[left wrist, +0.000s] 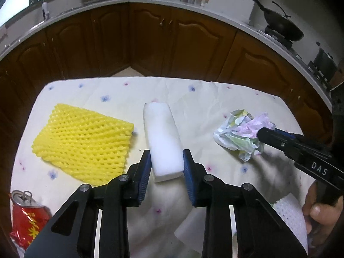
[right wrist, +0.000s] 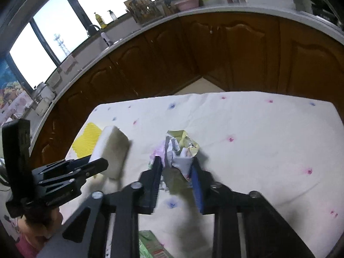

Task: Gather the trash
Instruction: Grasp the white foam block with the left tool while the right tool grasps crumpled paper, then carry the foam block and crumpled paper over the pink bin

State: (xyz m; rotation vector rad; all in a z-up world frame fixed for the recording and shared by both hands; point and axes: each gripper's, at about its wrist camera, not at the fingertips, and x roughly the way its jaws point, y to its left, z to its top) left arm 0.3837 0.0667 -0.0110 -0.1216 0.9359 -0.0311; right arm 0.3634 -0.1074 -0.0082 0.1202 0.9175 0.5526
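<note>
Left wrist view: left gripper point(left wrist: 167, 165) pinches the near end of the white rectangular foam block point(left wrist: 162, 138), blue pads pressed on both its sides; block lies on the cream flower-print tablecloth point(left wrist: 193, 99); yellow foam mesh sleeve point(left wrist: 83, 142) at 9 o'clock of the block, apart from it; crushed red drink can point(left wrist: 28, 215) at 7 o'clock, by the cloth edge; right gripper point(left wrist: 261, 134) at 3 o'clock, tips in the crumpled pastel paper wad point(left wrist: 243, 133). Right wrist view: right gripper point(right wrist: 176, 172) clamps that wad point(right wrist: 179, 148) between both fingers; block point(right wrist: 111, 152) at 9 o'clock.
</note>
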